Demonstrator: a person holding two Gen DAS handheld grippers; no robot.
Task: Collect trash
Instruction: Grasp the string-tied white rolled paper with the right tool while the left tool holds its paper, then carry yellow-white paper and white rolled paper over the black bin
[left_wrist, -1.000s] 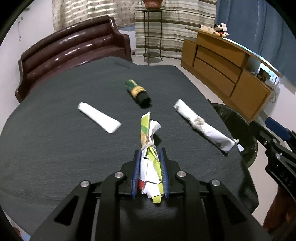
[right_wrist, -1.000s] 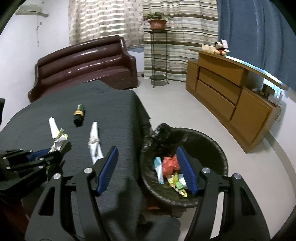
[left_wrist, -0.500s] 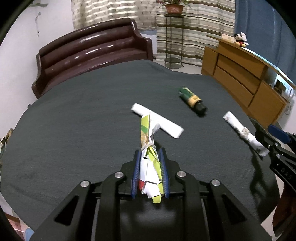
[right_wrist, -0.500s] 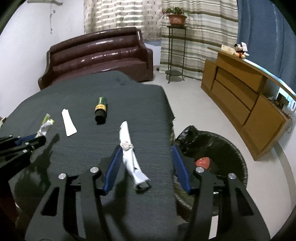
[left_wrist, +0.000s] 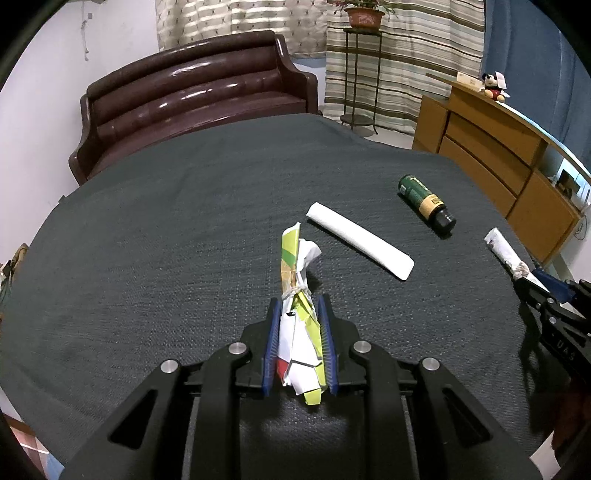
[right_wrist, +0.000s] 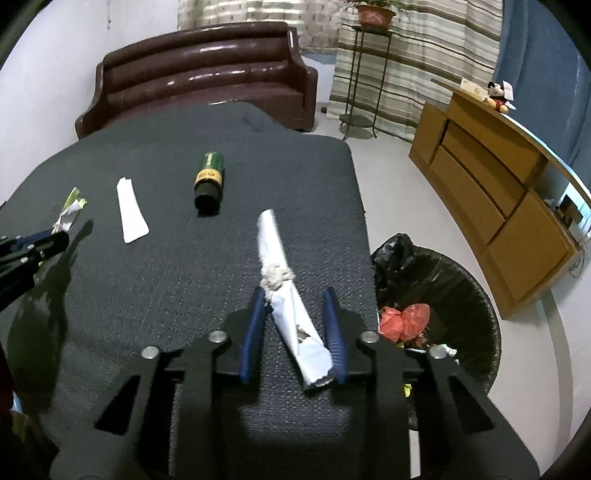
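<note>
Your left gripper (left_wrist: 298, 334) has its jaws clamped on a wrapper (left_wrist: 297, 295) above the tabletop (left_wrist: 166, 258). Your right gripper (right_wrist: 295, 325) has its jaws open around a paper roll (right_wrist: 284, 291) lying by the bin (right_wrist: 461, 295).

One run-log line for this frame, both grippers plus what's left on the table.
left gripper: shut on crumpled wrapper | right gripper: open, straddling rolled paper | table: flat white tube, green bottle | bin: right of table

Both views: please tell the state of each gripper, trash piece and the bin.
Left gripper: shut on crumpled wrapper.
Right gripper: open around paper roll.
White strip: flat on table.
Bottle: on its side.
Bin: partly filled.
</note>
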